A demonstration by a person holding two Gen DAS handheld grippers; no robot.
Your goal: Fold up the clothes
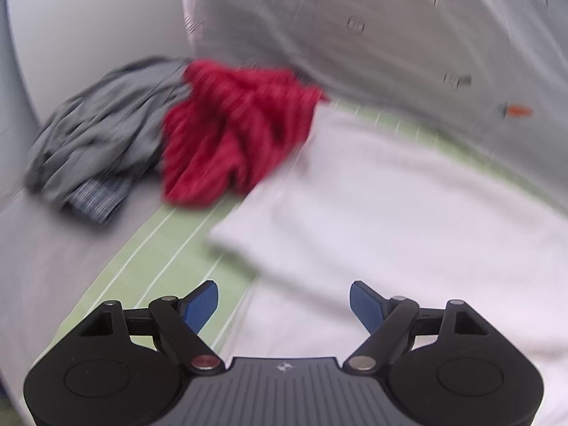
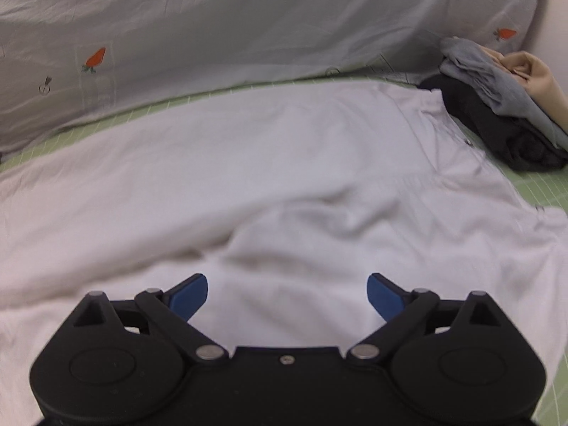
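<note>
A white garment (image 1: 390,206) lies spread on a green striped sheet (image 1: 170,248); it fills most of the right wrist view (image 2: 248,163), with soft wrinkles near its middle. My left gripper (image 1: 284,305) is open and empty, just above the garment's near left edge. My right gripper (image 2: 287,296) is open and empty, hovering over the garment's near part. Both have blue fingertip pads.
A crumpled red striped garment (image 1: 234,127) and a grey one (image 1: 103,135) lie at the far left. A grey quilt with carrot prints (image 2: 213,28) runs along the back. A dark and grey clothes pile (image 2: 504,120) sits far right, with a hand (image 2: 532,71) on it.
</note>
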